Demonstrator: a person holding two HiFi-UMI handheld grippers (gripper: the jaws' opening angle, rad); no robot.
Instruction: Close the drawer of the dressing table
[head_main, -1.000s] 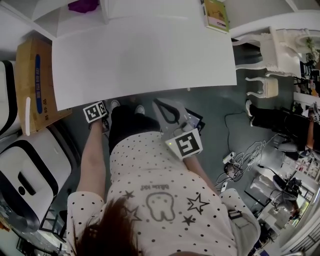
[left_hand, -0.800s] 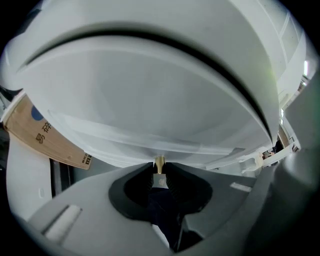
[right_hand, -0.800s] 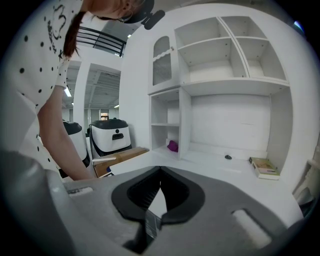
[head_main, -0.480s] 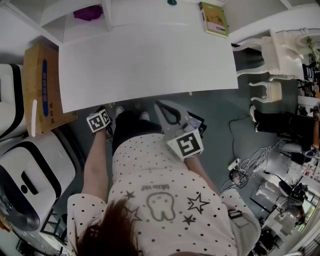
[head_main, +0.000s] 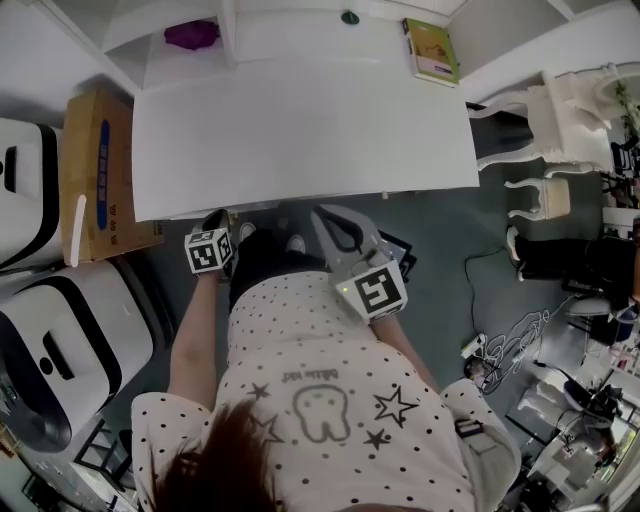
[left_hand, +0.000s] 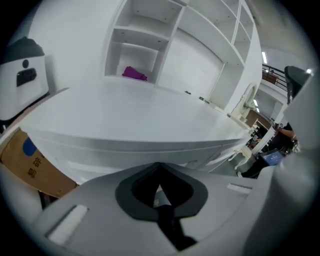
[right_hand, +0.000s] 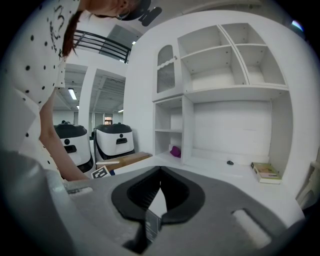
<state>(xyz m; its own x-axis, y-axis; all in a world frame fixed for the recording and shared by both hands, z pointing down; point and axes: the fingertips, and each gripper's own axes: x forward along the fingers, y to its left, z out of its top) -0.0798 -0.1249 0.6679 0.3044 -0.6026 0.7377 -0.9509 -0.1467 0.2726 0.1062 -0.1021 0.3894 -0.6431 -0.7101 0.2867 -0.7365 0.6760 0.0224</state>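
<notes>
dressing table drawer (left_hand: 105, 156): front sits under the near edge of the desk (head_main: 300, 130), looks pushed in flush. left gripper (left_hand: 159, 165): facing the drawer front, clear of it, jaws just closed tip to tip, nothing between. right gripper (right_hand: 160, 169): jaws together, empty, aimed over the desk.

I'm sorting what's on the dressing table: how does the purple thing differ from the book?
Colour: the purple thing is plain violet, the book yellow-green. Shape: the purple thing is a rumpled lump, the book a flat rectangle. Place: the purple thing sits in a shelf cubby at the left, the book lies on the open top of the dressing table, at the right. Both rest toward the back.
</notes>
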